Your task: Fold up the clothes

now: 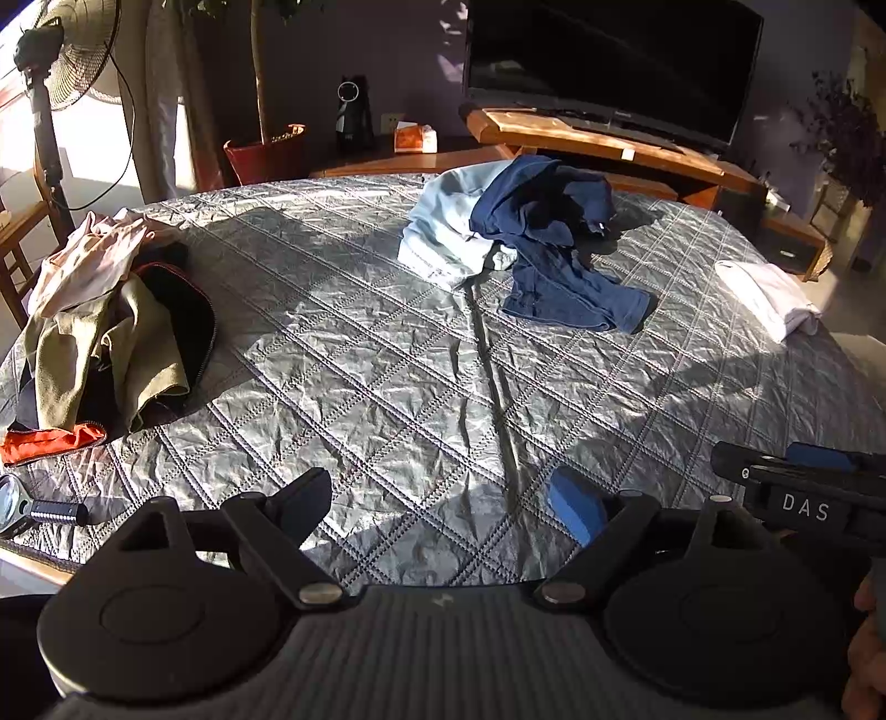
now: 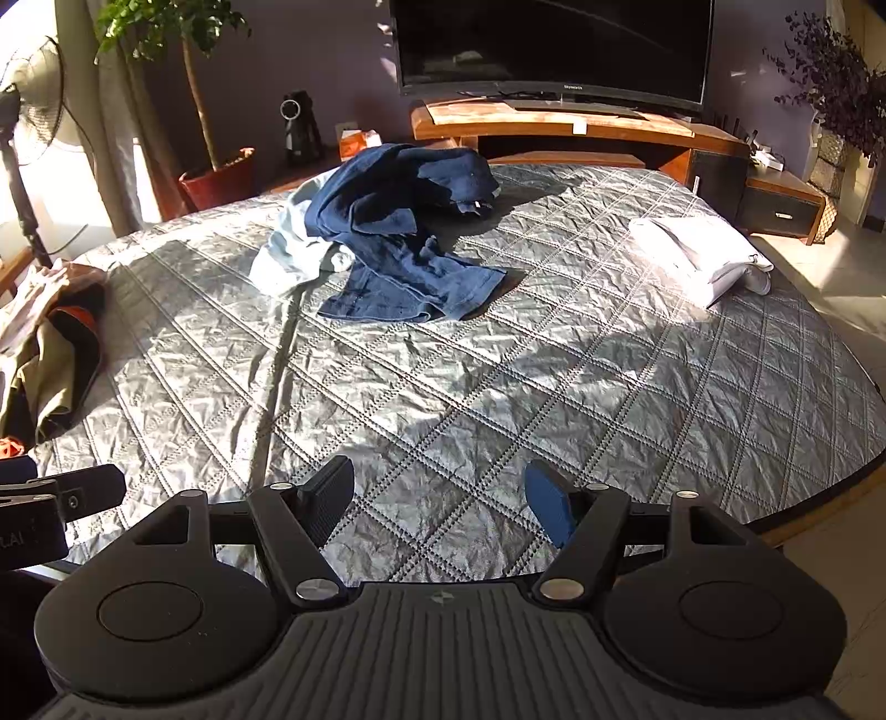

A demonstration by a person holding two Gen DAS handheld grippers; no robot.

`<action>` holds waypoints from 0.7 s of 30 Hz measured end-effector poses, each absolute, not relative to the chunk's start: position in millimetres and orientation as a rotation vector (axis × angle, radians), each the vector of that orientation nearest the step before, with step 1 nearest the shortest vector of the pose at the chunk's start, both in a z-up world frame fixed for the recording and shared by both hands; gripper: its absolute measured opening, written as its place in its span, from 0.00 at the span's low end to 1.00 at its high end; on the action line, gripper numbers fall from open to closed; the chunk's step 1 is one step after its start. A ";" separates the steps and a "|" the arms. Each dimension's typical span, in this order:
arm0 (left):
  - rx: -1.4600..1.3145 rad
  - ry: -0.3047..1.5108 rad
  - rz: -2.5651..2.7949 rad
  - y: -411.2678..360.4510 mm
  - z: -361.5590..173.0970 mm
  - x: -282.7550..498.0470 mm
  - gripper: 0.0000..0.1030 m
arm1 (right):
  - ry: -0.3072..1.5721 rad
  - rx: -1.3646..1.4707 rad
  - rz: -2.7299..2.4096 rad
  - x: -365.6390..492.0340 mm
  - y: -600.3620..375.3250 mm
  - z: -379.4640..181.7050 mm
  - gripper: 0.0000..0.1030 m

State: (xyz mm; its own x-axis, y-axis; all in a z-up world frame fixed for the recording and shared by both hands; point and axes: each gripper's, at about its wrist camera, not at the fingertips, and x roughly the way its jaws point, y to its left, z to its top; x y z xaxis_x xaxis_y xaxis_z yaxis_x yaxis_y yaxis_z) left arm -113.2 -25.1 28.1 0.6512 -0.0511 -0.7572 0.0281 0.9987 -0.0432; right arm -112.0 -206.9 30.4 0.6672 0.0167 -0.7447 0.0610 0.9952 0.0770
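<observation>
A crumpled navy garment (image 1: 559, 243) (image 2: 398, 232) lies at the far side of the quilted grey table (image 1: 387, 360) (image 2: 498, 376), on top of a light blue garment (image 1: 443, 232) (image 2: 288, 249). A folded white garment (image 1: 769, 296) (image 2: 698, 255) sits at the right edge. A pile of khaki, pink, black and orange clothes (image 1: 111, 321) (image 2: 44, 354) lies at the left. My left gripper (image 1: 443, 507) is open and empty above the near table edge. My right gripper (image 2: 440, 498) is open and empty beside it, and also shows in the left wrist view (image 1: 797, 476).
A magnifying glass (image 1: 33, 507) lies at the near left corner. Behind the table stand a TV (image 2: 554, 44) on a wooden cabinet (image 2: 581, 127), a potted tree (image 2: 216, 177), a standing fan (image 1: 61, 66) and a tissue box (image 1: 415, 137).
</observation>
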 end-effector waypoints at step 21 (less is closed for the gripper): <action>-0.016 0.861 -0.057 -28.9 26.6 -113.3 0.83 | 0.841 0.099 -0.023 -112.5 -206.9 30.0 0.72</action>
